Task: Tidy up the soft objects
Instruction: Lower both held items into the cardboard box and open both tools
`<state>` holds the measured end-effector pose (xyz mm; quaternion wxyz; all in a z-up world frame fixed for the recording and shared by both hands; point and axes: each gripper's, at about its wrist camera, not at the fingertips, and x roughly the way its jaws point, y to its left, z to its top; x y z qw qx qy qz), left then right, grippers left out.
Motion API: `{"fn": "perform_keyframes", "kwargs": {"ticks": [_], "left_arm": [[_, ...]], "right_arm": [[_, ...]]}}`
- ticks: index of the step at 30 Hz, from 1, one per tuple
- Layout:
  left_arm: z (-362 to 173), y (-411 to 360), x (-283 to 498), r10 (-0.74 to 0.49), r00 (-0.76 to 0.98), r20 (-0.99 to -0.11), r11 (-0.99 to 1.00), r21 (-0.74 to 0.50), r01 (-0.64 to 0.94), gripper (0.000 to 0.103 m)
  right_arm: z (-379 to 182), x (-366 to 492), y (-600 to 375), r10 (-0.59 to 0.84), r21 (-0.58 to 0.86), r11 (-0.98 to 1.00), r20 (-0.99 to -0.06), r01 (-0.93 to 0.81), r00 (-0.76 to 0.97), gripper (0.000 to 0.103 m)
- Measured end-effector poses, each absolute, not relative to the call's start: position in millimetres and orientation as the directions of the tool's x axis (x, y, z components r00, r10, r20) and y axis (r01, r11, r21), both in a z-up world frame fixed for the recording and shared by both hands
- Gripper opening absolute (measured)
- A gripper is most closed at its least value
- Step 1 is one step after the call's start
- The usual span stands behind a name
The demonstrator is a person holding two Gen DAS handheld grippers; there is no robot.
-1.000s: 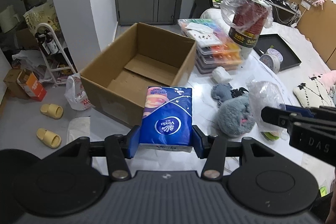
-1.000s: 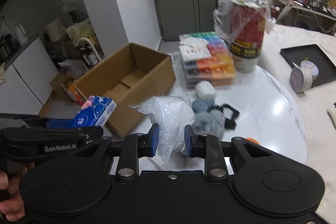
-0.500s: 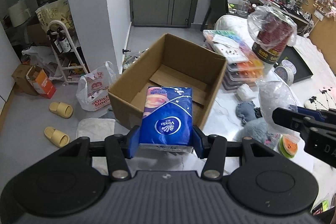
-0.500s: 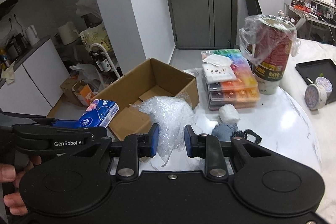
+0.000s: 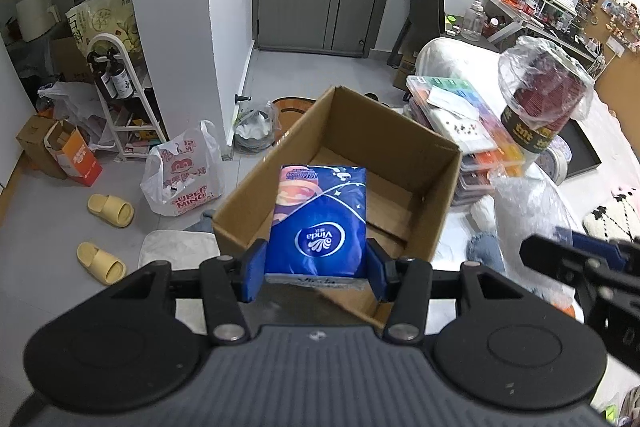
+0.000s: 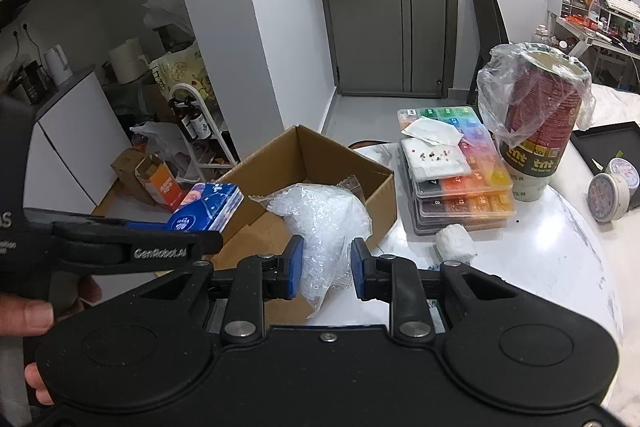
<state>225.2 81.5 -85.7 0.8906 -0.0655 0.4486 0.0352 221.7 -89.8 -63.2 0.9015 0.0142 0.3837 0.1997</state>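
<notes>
— What did I have in the left tool point(image 5: 316, 269)?

— The blue tissue pack point(image 5: 319, 223), clamped by its sides between the two blue pads. In the left wrist view it sat at the centre of the frame, over the near wall of the open cardboard box point(image 5: 420, 147).

— And on the other side?

— My right tool point(image 6: 325, 265) was pinched on a crumpled clear bubble-wrap bag point(image 6: 320, 219), the jaws drawn close together with the plastic bunched between them. In the right wrist view the bag filled the middle of the frame, in front of the box's near corner. The left tool showed at the left edge there, with a hand point(image 6: 28, 319) on its grip at the lower left.

— What else was on the desk point(image 6: 540, 267)?

— Right of the box, a stack of colourful compartment cases point(image 6: 460, 183) with a small white roll point(image 6: 456, 243) lying in front of it. Beside the stack stood a tall red paper cup point(image 6: 538, 123) wrapped in loose clear plastic, in the upper right of the frame.
</notes>
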Motion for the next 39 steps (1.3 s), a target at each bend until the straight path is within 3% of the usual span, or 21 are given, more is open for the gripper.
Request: {"fn": "perform_keyframes", "kwargs": {"ticks": [35, 39], "left_arm": [[-119, 84, 331, -0.06, 0.557, -0.829, 0.989, -0.126, -0.081, 0.05], [-113, 90, 332, -0.039, 0.589, -0.807, 0.985, -0.131, -0.114, 0.056]], "right_arm": [[-78, 295, -76, 0.299, 0.177, 0.951, -0.732, -0.253, 0.612, 0.025], [-81, 297, -72, 0.299, 0.176, 0.951, -0.738, -0.256, 0.604, 0.025]]}}
